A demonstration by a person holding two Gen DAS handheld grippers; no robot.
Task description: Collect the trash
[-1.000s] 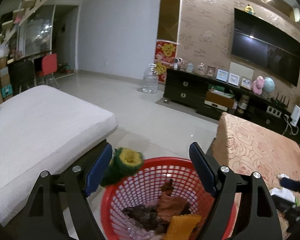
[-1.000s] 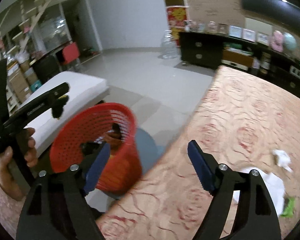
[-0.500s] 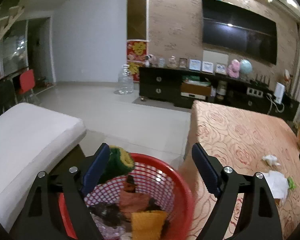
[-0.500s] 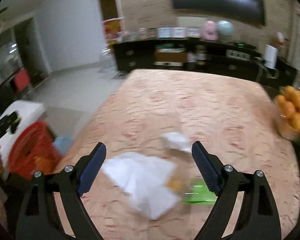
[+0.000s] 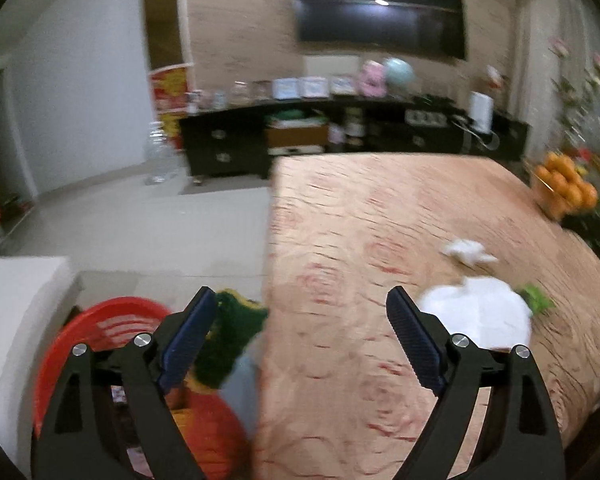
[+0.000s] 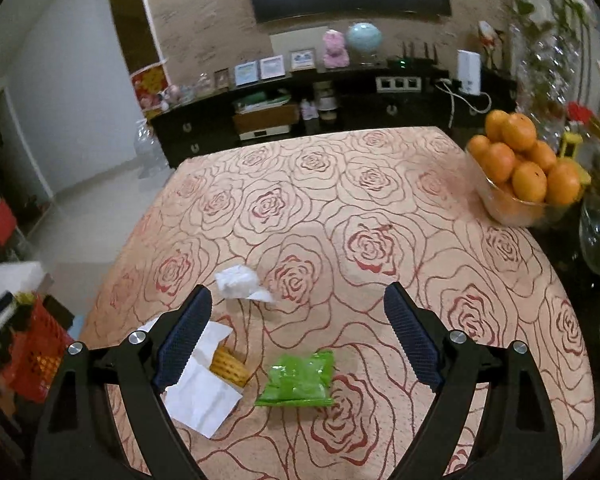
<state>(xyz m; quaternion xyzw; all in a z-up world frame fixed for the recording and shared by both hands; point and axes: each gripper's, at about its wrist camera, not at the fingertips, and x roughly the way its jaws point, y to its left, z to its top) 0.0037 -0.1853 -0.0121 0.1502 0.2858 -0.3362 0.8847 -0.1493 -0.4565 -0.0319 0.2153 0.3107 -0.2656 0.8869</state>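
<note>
With jaws apart, the right gripper (image 6: 296, 320) is hovering over the wrapper (image 6: 298, 378), probably light and crinkly, best pinched at its middle

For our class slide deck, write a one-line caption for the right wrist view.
Open right gripper above a green wrapper, crumpled tissue and white paper on the rose-patterned tablecloth.

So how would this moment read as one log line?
right tongs: open, over green wrapper | left tongs: open, empty | red basket: beside table
</note>
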